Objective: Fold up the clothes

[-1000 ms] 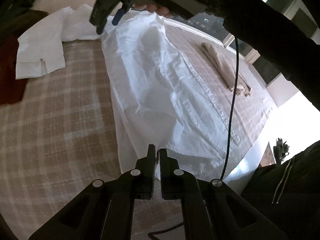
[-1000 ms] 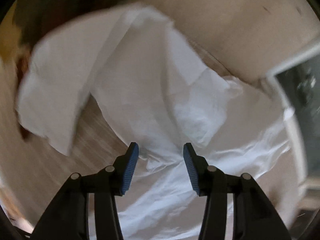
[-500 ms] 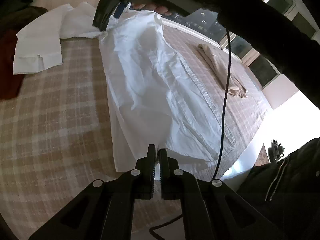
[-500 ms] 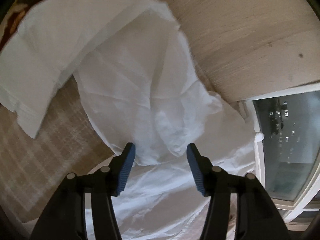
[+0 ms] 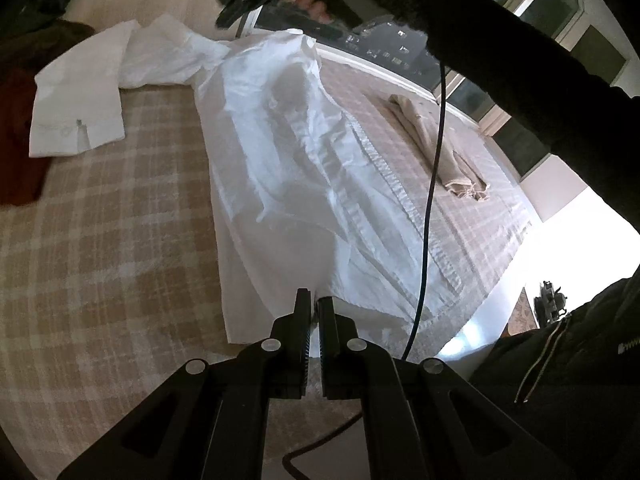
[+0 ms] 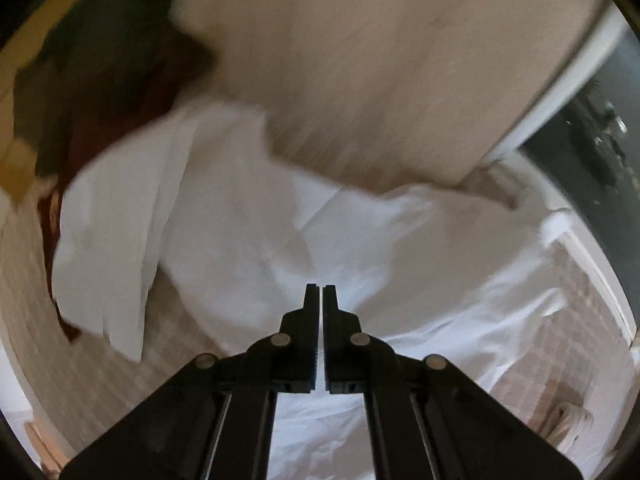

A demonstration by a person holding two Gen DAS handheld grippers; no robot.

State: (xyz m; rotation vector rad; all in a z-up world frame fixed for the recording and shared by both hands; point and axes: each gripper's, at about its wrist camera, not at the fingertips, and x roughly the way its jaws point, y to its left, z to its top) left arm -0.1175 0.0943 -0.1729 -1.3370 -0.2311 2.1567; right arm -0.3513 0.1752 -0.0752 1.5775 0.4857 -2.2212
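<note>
Tool L: left tool [image 5: 314, 300] pressed together, pinching hem of white shirt [image 5: 280, 160] at its tips; cloth rises to the pinch.
Tool R: right tool [image 6: 320, 290] jaws have just been closing, now pressed together over the shirt's collar end. Can't tell if any cloth is caught between them; view is blurred.
Shirt: lies lengthwise down mid bed [image 5: 100, 260], hem twd near edge, collar twd far edge by the window [image 5: 400, 52]. Body looks tented, not flat. One sleeve [image 5: 76, 112] is thrown out twd the far-left corner.
Step (my read): early, prob. stretching and smoothing the shirt betw. both ends before the first fold. No fold made yet.
Next needs: confirm R has a real bite of collar/shoulder, then even pull w/ L, lay flat, bring the sleeve in.
Around: beige garment [image 5: 436, 148] near far-right edge, well apart from shirt; dark red garment [image 5: 16, 140] at left edge, just beside the sleeve cuff.
In the way: cable [image 5: 430, 184] hangs down from R hand's side across the shirt's right half and could drag or snag the cloth.
</note>
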